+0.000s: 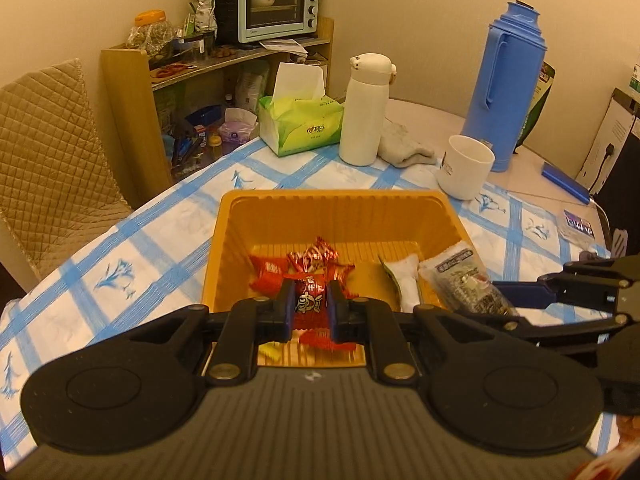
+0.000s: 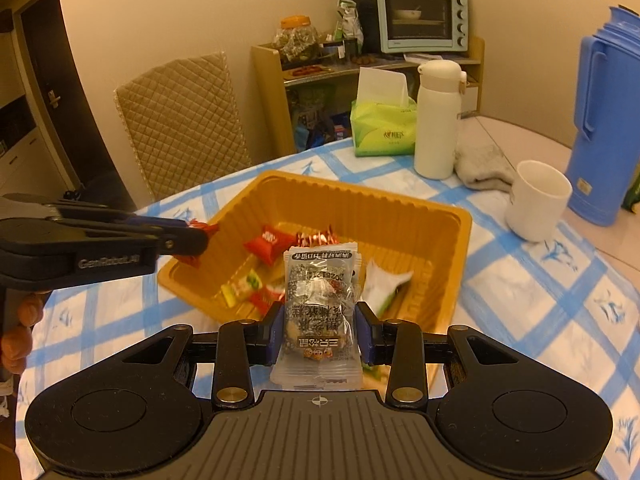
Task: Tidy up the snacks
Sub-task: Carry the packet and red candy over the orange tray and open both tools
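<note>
The left tool (image 1: 311, 307) is clenched on a red packet (image 1: 309, 300); the right tool (image 2: 320, 334) grips a clear snack bag (image 2: 320, 312). Both hang above the orange tray (image 2: 448, 216) on the counter (image 2: 560, 304), other snacks lying inside

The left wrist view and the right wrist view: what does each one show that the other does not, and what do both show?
Only the left wrist view shows the flat blue box beyond the white mug, and the face of the red snack packet pinched in the left tool.

Only the right wrist view shows the dark door and the hand holding the left tool.

Both show the orange tray, the clear nut packet gripped by the right tool, the blue thermos and the toaster oven.
</note>
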`<state>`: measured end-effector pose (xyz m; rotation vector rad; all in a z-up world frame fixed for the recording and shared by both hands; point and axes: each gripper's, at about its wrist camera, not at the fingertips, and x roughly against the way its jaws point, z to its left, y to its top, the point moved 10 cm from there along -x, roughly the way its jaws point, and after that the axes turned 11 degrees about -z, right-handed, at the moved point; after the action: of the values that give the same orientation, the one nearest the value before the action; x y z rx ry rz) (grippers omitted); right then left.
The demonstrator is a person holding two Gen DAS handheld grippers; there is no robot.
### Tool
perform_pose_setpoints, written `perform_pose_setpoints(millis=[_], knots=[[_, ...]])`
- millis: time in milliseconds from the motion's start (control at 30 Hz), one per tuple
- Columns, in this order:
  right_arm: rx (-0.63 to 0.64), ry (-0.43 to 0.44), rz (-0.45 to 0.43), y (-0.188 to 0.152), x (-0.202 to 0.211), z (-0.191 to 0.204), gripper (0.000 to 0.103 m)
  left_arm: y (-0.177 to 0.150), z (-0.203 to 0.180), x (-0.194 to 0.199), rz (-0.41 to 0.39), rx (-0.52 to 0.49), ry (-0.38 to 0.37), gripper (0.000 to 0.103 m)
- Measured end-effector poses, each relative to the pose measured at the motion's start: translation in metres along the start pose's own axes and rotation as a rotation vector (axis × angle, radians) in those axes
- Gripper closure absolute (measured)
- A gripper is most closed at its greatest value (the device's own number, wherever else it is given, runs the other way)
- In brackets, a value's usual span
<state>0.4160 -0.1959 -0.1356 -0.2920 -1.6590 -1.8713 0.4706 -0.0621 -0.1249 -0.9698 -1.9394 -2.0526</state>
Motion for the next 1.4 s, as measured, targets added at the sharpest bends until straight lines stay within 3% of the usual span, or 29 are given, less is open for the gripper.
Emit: perform_pose_setpoints(millis=[367, 767, 933, 1400], knots=[[-0.008, -0.021, 0.033, 0.003, -0.034, -0.013, 0.066, 0.000, 0.003, -0.049, 0.048, -0.024, -0.006, 0.088], [-0.037, -0.038, 0.038, 0.002, -0.040, -0.025, 0.066, -0.001, 0.002, -0.070, 0.069, -0.045, -0.004, 0.088], [-0.043, -0.035, 0.036, 0.002, -0.037, -0.025, 0.066, -0.001, 0.006, -0.070, 0.071, -0.024, 0.015, 0.074], [-0.067, -0.023, 0.017, 0.003, -0.026, -0.026, 0.066, -0.002, 0.014, -0.037, 0.052, 0.031, 0.011, 0.072]])
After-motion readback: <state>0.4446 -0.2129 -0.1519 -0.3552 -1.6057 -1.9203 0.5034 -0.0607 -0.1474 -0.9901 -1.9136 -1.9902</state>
